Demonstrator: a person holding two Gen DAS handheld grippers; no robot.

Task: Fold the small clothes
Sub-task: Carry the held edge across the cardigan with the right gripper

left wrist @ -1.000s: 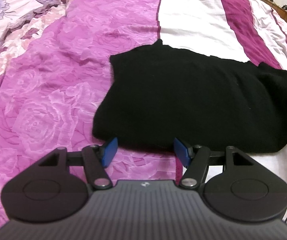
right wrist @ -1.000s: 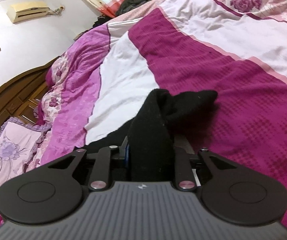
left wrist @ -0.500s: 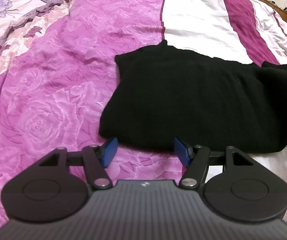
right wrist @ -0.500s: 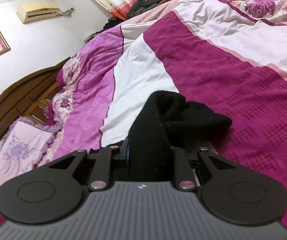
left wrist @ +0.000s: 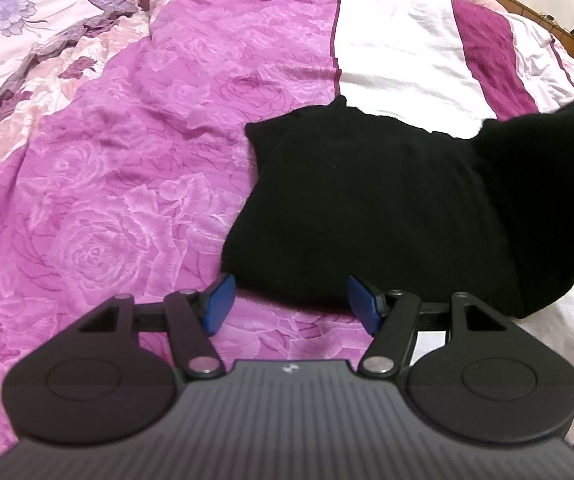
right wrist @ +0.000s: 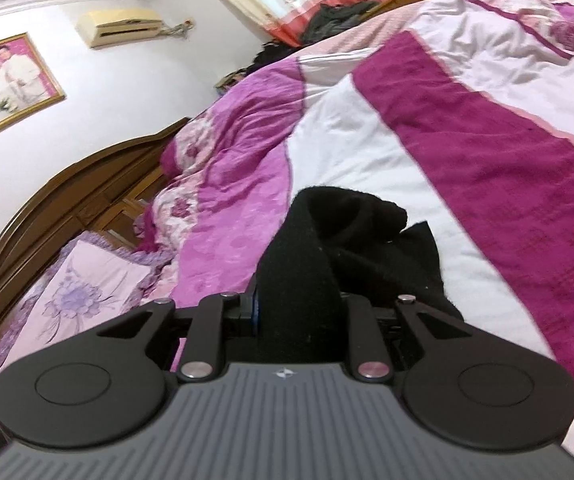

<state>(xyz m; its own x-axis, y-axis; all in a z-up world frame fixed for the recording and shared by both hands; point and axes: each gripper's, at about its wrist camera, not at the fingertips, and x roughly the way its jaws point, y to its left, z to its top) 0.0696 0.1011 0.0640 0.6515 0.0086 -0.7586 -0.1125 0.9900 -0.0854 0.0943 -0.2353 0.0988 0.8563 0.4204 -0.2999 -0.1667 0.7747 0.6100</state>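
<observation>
One black garment (left wrist: 367, 208) lies just past the spread left fingers (left wrist: 219, 304) (right fingers (right wrist: 255, 312) pinch its corner).

Left gripper (left wrist: 287, 300) spread wide; right gripper (right wrist: 299, 312) apparently clamped, its tips hidden.

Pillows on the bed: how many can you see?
1: a pale floral pillow lies by the wooden headboard, left of the black garment. Others may be hidden.
</observation>
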